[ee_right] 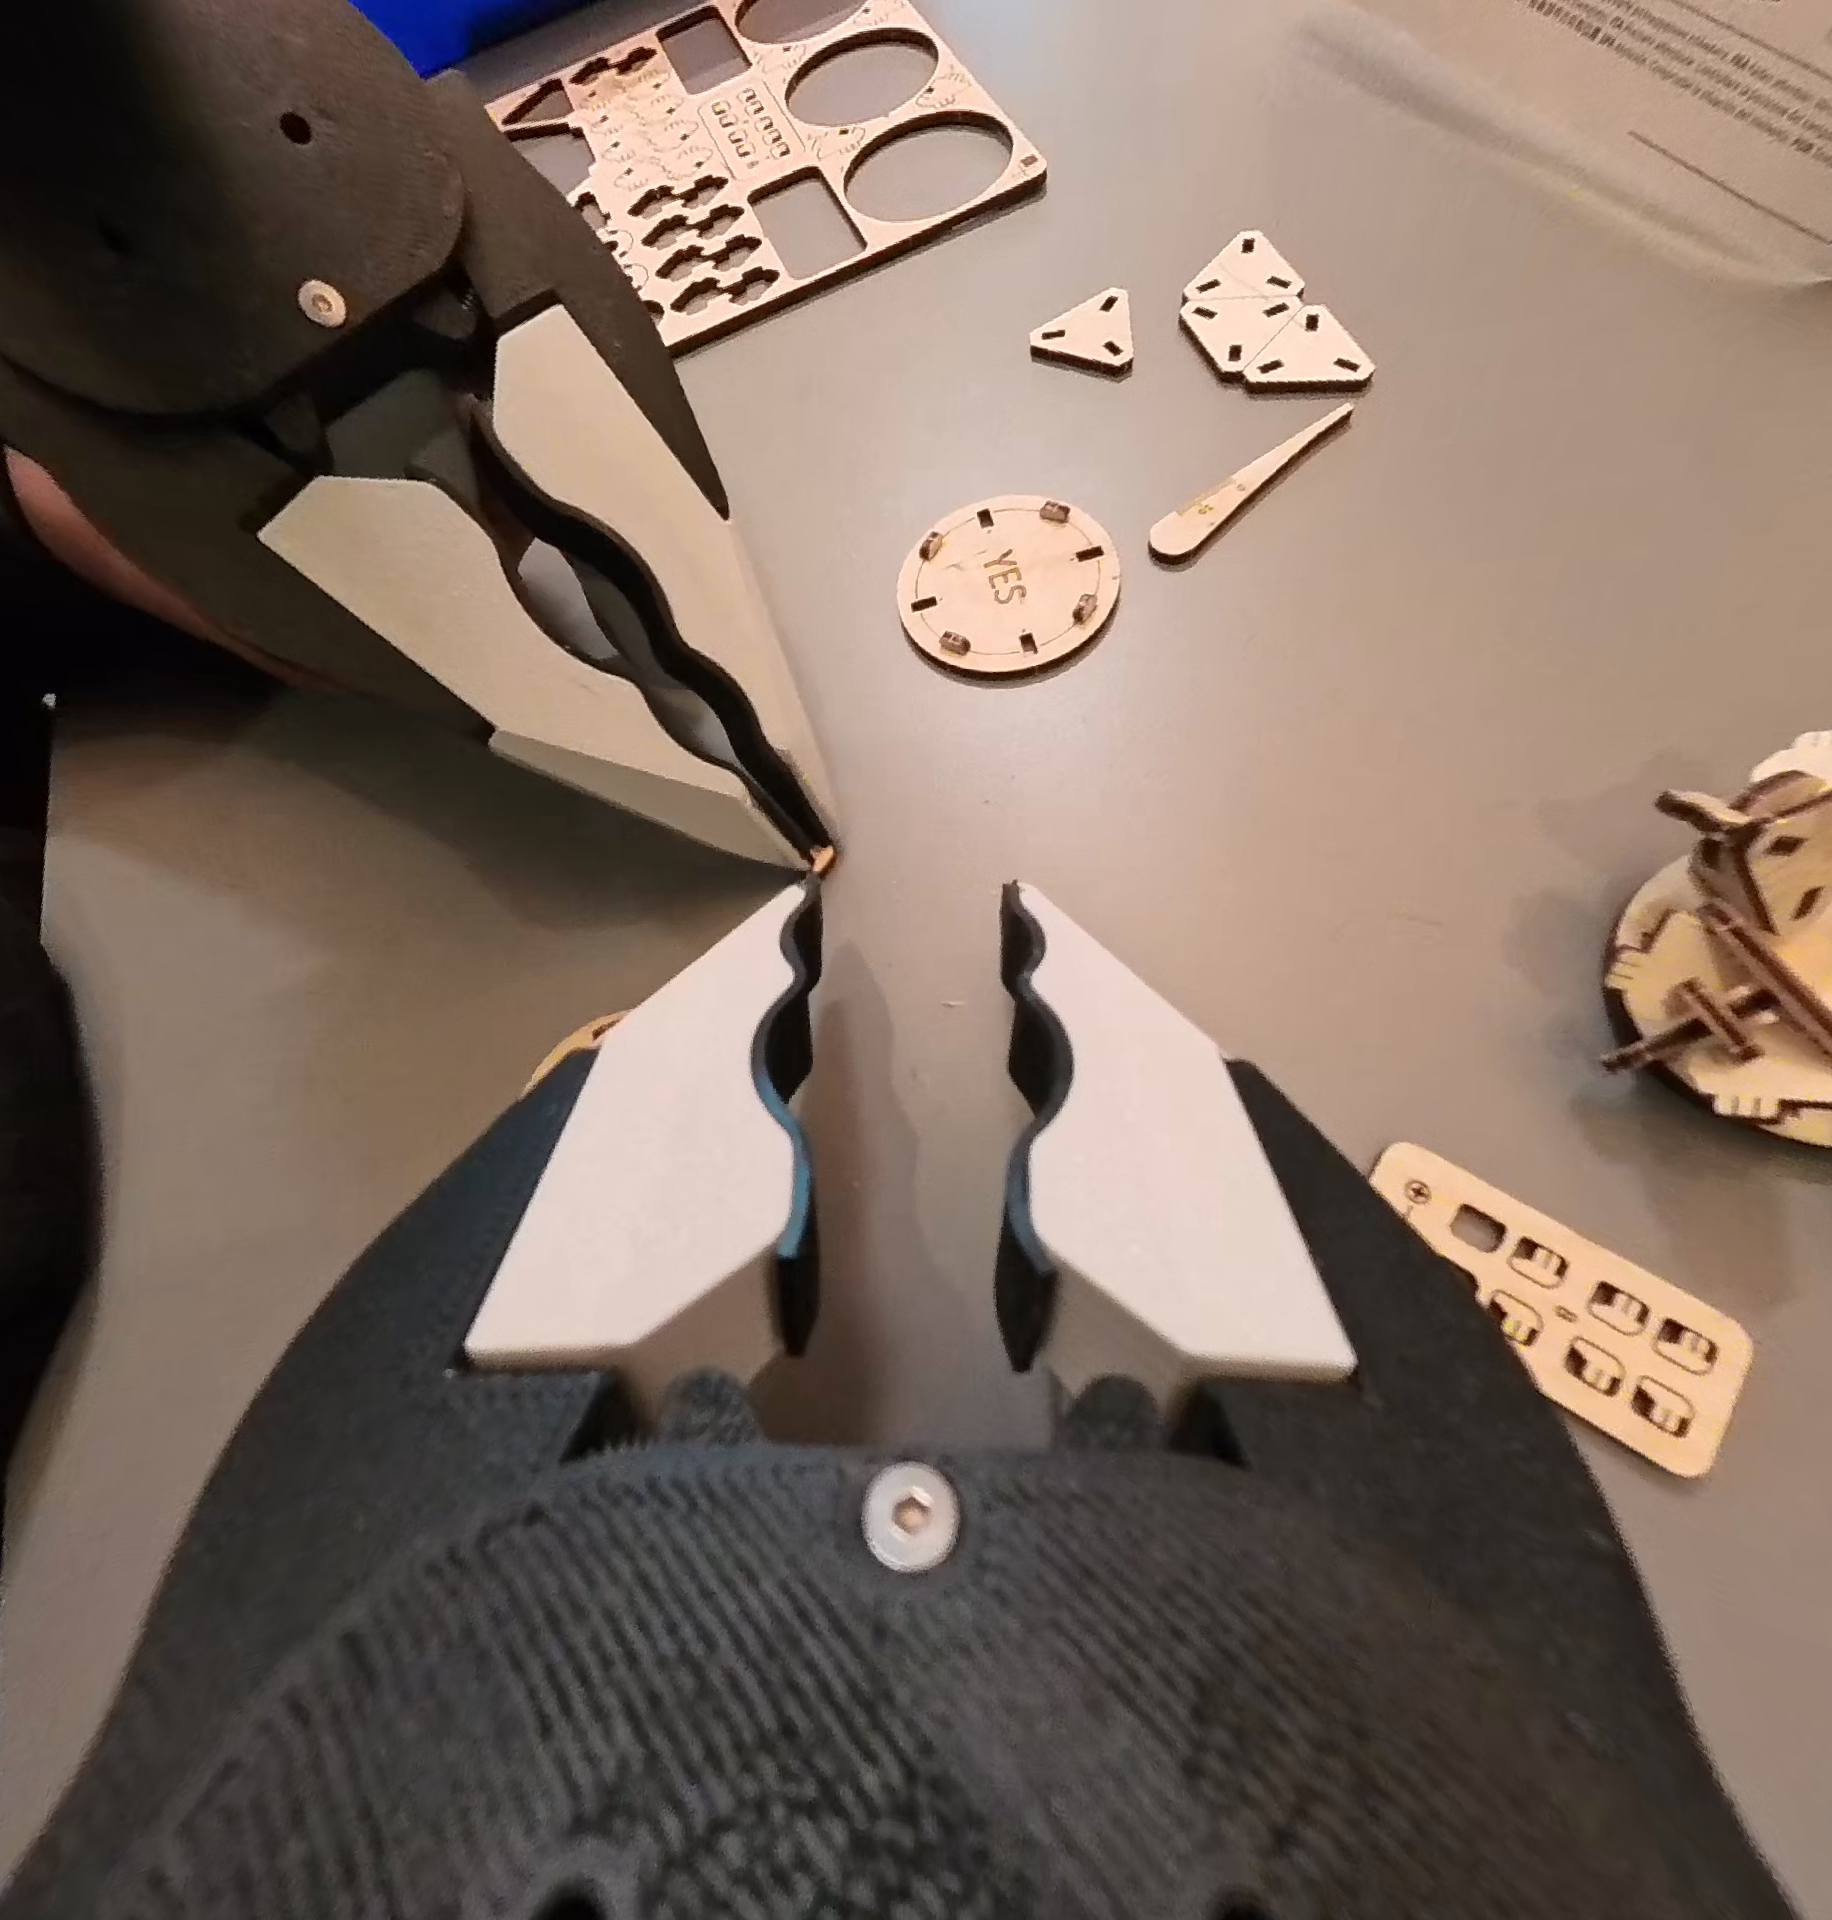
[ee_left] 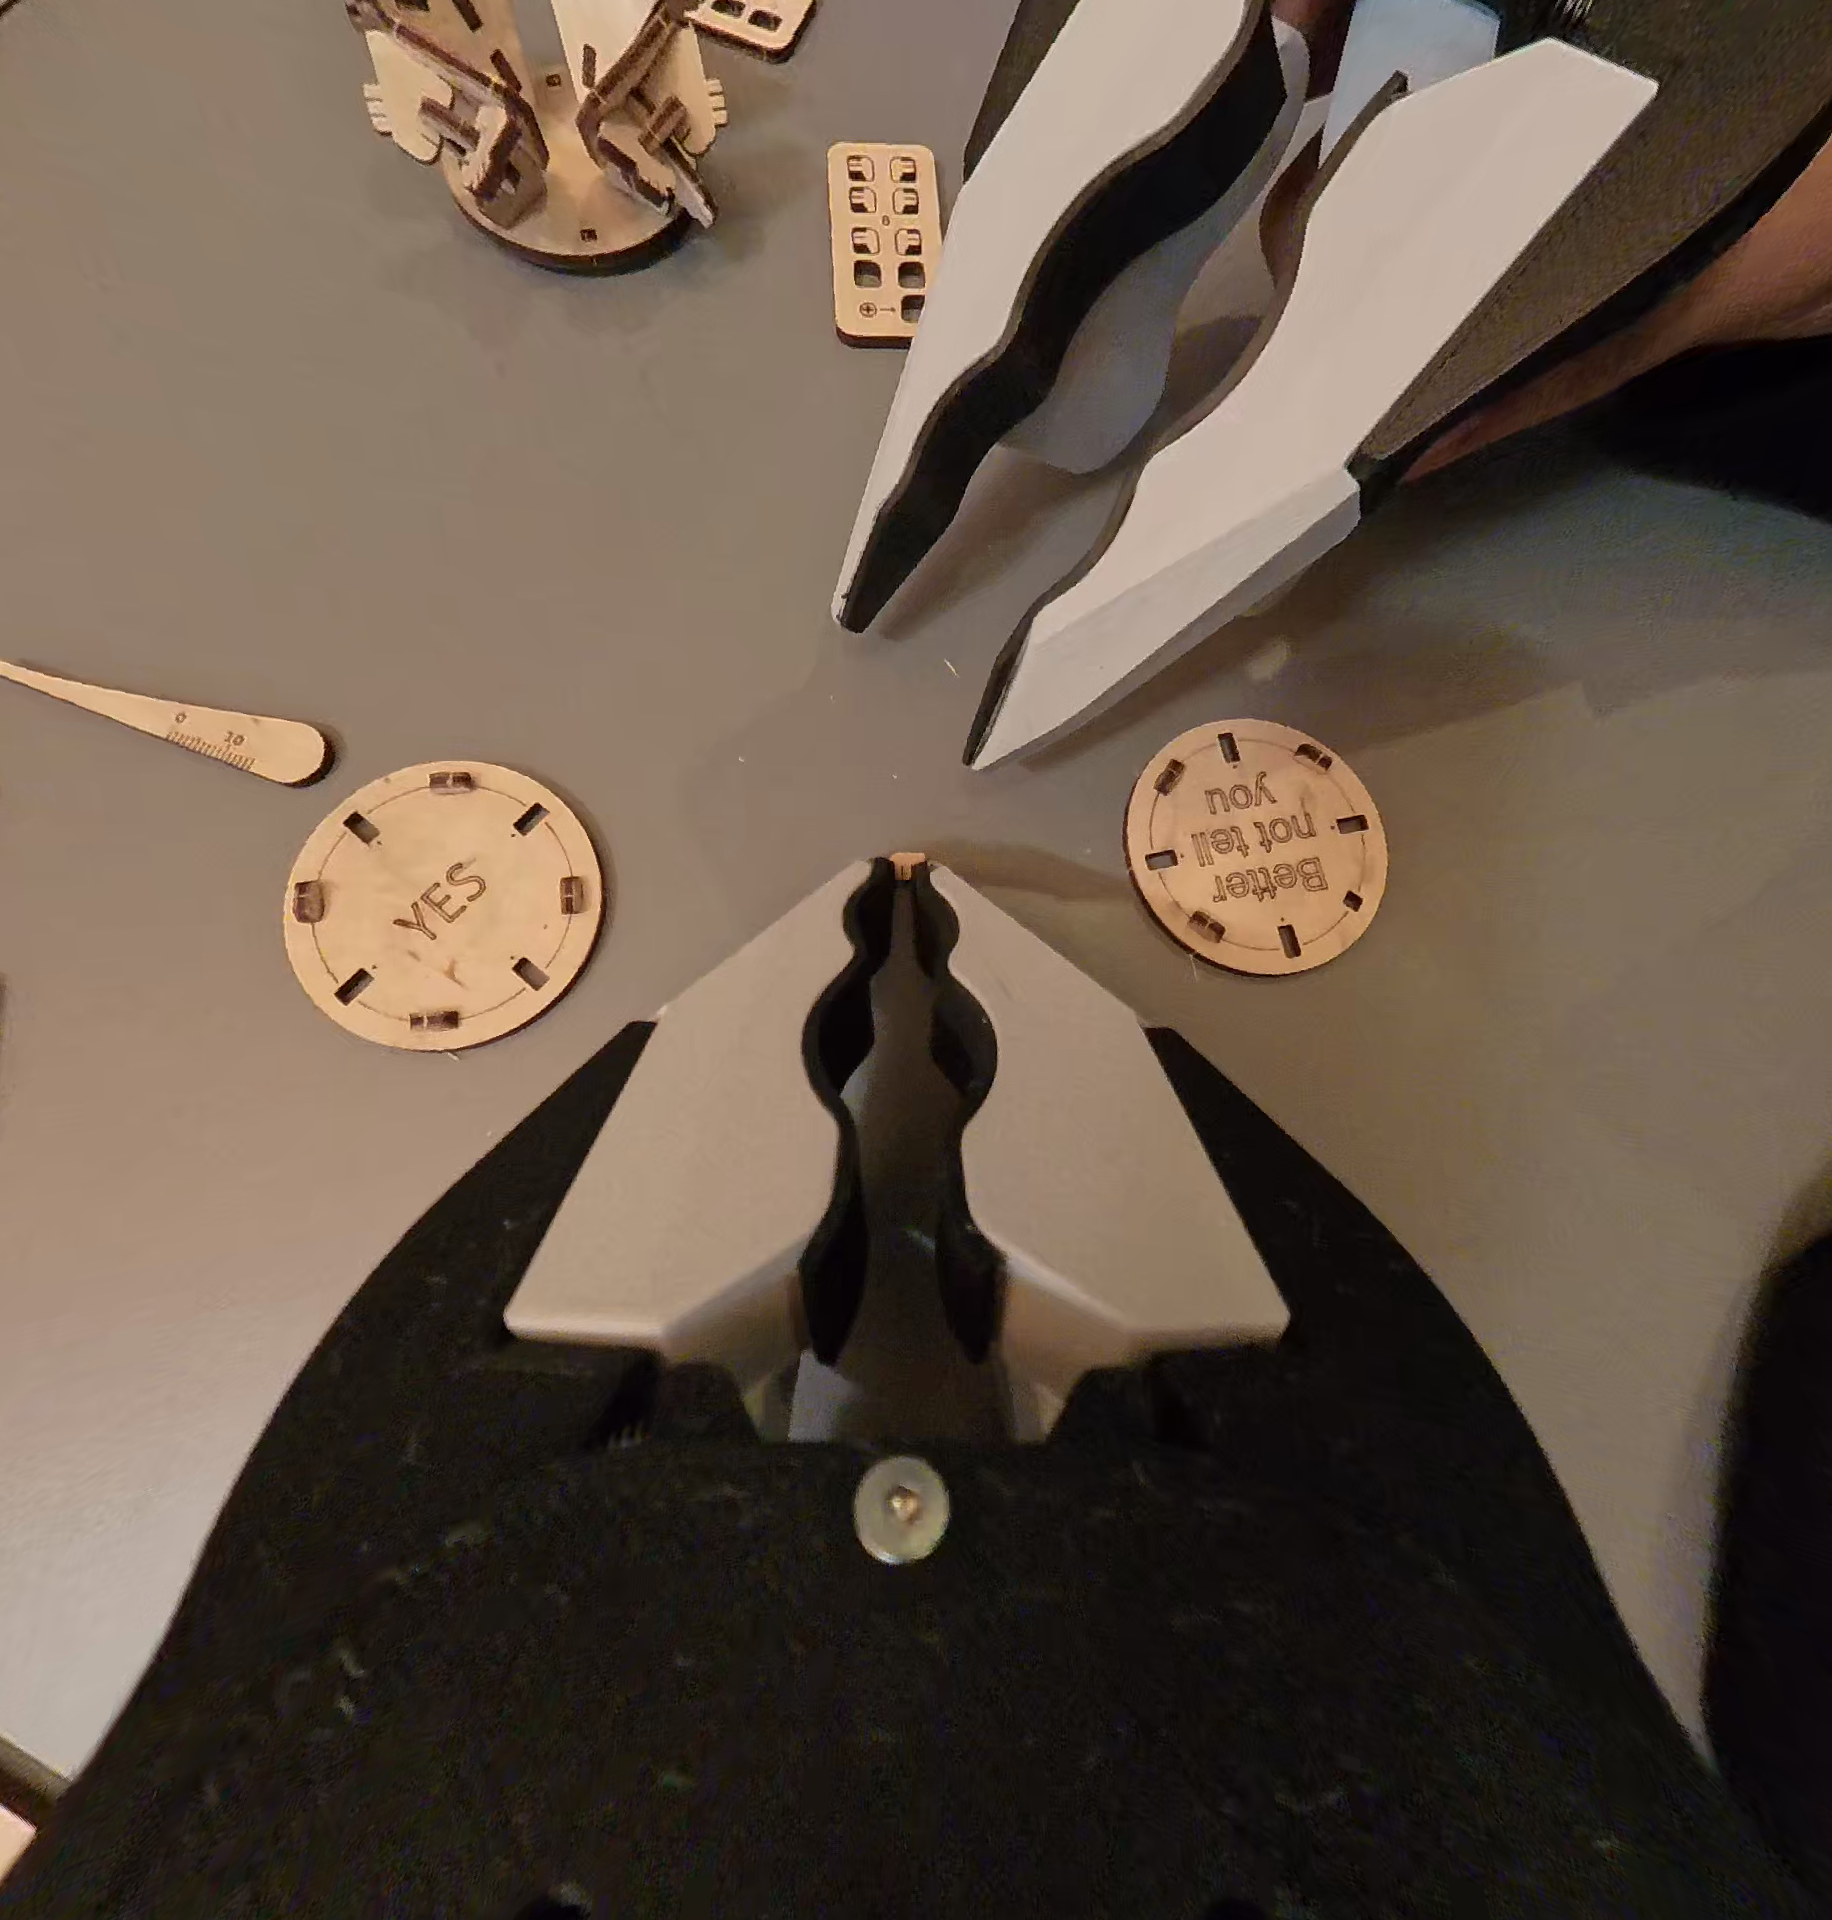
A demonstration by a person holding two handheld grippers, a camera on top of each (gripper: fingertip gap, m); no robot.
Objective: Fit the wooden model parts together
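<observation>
Item, far left of the left wrist view: a tapered pale wooden pointer with a rounded end [ee_left: 179, 727] is lying flat on the grey tabletop [ee_left: 579, 468].

Item: a round pale plywood disc with engraved lettering and edge slots [ee_left: 442, 906] is lying flat just beside the pointer.

Item: a half-built plywood model on a round base [ee_left: 553, 125] is standing farther back, with a small slotted wooden card [ee_left: 884, 241] lying near it.

Item, centre: the left gripper [ee_left: 908, 868] is pinching a tiny pale wooden peg [ee_left: 908, 862] at the very tips of its fingers, which are pressed together on it, low over the tabletop. The peg looks light, stiff and easy to drop or flick away; I would judge the short flat sides the only sound place to grip it.

Item: the right gripper [ee_right: 910, 902] is hovering with its fingers spread and nothing between them, one fingertip [ee_right: 810, 896] just beside the peg.

Item, right: a second engraved plywood disc [ee_left: 1255, 847] is lying flat, apart from both grippers.
</observation>
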